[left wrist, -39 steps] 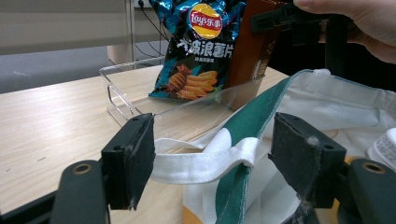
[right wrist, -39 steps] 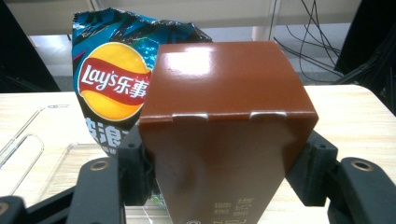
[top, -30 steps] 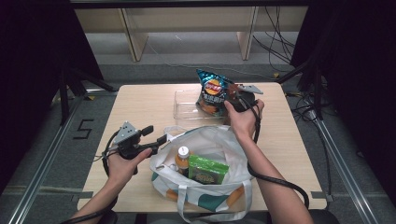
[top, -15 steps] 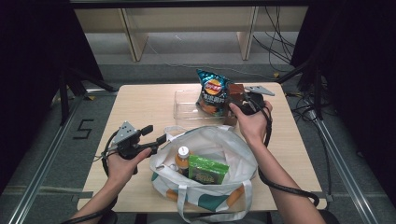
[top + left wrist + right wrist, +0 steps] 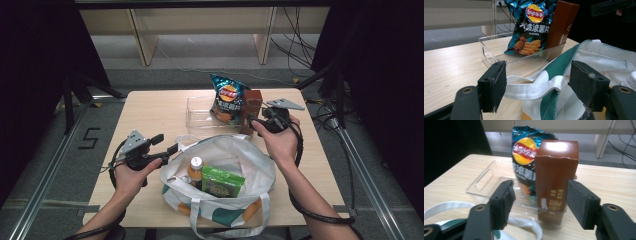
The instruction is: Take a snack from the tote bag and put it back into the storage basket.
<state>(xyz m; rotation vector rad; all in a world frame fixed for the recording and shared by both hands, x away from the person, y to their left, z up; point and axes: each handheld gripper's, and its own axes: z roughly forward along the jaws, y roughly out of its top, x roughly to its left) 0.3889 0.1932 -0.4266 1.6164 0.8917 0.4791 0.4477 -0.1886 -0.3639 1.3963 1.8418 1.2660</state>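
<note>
Still, the right tongs (image 5: 537, 206), open and just narrowing, could tip the upright brown cardboard box (image 5: 556, 177) from the clear plastic tray (image 5: 200, 112); the left tongs (image 5: 537, 88) hang open around the white canvas bag's strap (image 5: 531, 87).

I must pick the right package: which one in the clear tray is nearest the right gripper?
The brown box, standing upright beside the blue chip bag, on the side toward that gripper.

Bystanders on and around the desk
A light wooden desk (image 5: 150, 112) stands on grey floor (image 5: 190, 55), with pale shelving legs (image 5: 142, 40) behind it and black cables (image 5: 300, 45) trailing at the back right. An orange-capped bottle (image 5: 195, 169) and a green packet (image 5: 222, 181) sit inside the open bag. A "5" mark (image 5: 90, 138) lies on the floor at left
</note>
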